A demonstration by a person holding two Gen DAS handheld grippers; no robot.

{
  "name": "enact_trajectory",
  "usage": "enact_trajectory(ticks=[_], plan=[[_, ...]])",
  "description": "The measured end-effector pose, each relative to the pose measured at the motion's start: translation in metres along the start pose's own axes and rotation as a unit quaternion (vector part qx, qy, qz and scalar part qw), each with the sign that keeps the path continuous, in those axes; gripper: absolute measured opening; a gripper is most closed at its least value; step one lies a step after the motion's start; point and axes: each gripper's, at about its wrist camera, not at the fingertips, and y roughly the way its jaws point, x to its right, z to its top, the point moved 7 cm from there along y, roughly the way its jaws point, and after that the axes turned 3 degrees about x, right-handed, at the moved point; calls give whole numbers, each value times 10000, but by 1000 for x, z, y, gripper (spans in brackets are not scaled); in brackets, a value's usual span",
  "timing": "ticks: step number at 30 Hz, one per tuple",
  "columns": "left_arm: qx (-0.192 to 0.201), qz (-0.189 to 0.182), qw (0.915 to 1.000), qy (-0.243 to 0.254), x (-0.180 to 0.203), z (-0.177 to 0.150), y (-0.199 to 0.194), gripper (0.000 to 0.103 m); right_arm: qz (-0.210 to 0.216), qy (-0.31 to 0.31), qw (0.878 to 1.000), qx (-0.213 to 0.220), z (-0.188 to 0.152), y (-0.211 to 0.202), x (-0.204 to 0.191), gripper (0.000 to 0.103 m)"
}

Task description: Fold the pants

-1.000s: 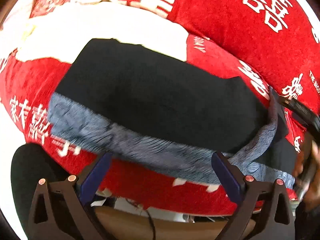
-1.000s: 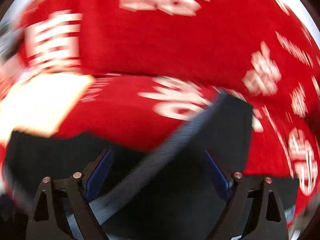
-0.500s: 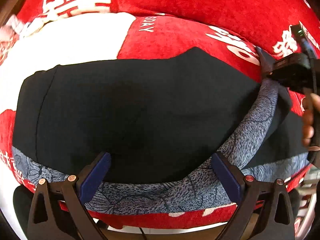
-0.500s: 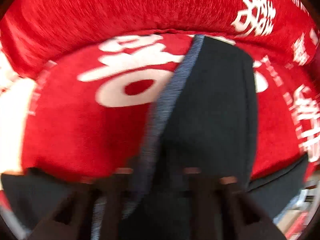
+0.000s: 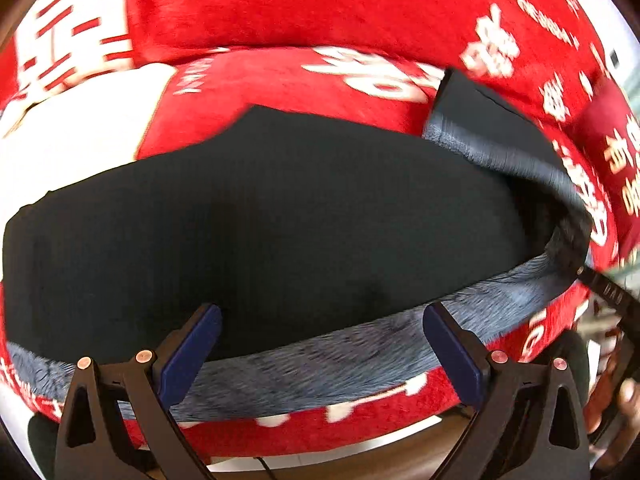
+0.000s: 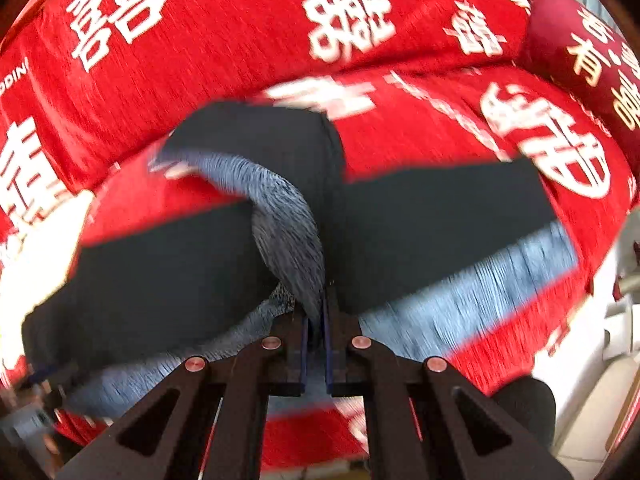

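The pants (image 5: pixel 260 220) lay on the red sofa (image 5: pixel 320 8), long axis running nine to three o'clock, grey hem (image 5: pixel 320 360) nearest. The right claw (image 6: pixel 316 332) was clenched on a grey-edged fold; the left claw (image 5: pixel 320 344) hung released over the hem. Judged best: carry the fold across evenly, keeping edges aligned.

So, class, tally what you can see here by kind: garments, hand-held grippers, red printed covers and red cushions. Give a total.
Black pants: 1
Hand-held grippers, left and right: 2
Red printed cover: 1
Red cushion: 1
Total: 5
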Motion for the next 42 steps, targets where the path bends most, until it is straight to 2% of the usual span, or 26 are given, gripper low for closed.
enact_trajectory(ticks=[2,4,6,7,8,9,10,11,14,16,18,20,23,24,25,26,27,28,29,30,31,33,35,37,39,42], plan=[[-132,31,9998,152,11,-6,10,101,-8,-94,9999,-82,-13,12,5,6],[-230,257,9987,364,19,-10,24,101,-128,-375,9992,43,-16,15,0,7],[-114,504,9964,679,28,-13,28,101,-390,-912,9949,179,-17,8,-10,15],[-95,525,9959,737,30,-15,28,101,-478,-1127,9923,176,-17,5,-13,25],[-74,532,9957,756,30,-16,28,101,-550,-1321,9894,248,-17,0,-16,41],[-61,523,9959,738,30,-16,28,101,-605,-1405,9877,336,-15,-4,-16,50],[-54,521,9961,715,29,-16,28,102,-689,-1510,9849,492,-12,-12,-16,66],[-49,518,9962,694,28,-17,28,102,-763,-1644,9806,747,-7,-22,-19,75],[-25,614,9959,668,27,-19,29,102,-948,-2053,9664,1219,6,-38,-33,79],[-6,643,9958,657,26,-25,26,102,-1236,-2552,9494,1353,19,-32,-49,79],[-14,635,9959,647,25,-25,26,102,-1552,-3252,9248,1219,31,-11,-70,79],[-34,606,9962,624,25,-26,25,102,-1611,-3789,9057,1013,37,11,-91,79],[-51,588,9963,625,25,-25,26,102,-1579,-4348,8840,674,41,42,-111,79],[-57,588,9962,634,24,-24,26,102,-1527,-4411,8826,568,43,49,-113,78],[-63,592,9962,642,25,-25,26,102,-1452,-4423,8839,456,44,55,-113,74],[-70,594,9961,656,24,-24,27,102,-1326,-4358,8895,366,48,59,-110,60],[-70,593,9960,668,25,-24,27,102,-1268,-4288,8938,344,50,60,-107,50],[-66,592,9960,671,25,-24,27,102,-1256,-4205,8979,335,53,59,-101,27],[-65,596,9960,665,25,-24,28,102,-1169,-4046,9065,315,57,57,-92,18],[-81,604,9960,658,26,-23,28,102,-1046,-3900,9143,318,59,54,-87,16],[-106,597,9961,647,26,-22,27,102,-897,-3727,9229,359,62,50,-82,10],[-109,469,9980,404,18,-17,19,102,-843,-3361,9364,552,68,36,-65,8],[28,384,9992,-134,-7,-9,6,102,-945,-2988,9462,802,74,20,-41,8],[29,545,9971,-522,-37,-7,2,102,-1001,-2635,9550,920,79,11,-16,8],[-113,892,9927,-798,-75,-13,5,102,-1046,-2170,9655,992,82,5,16,8],[-124,1107,9894,-930,-110,-24,-1,102,-1042,-1450,9784,1046,86,0,65,8]])
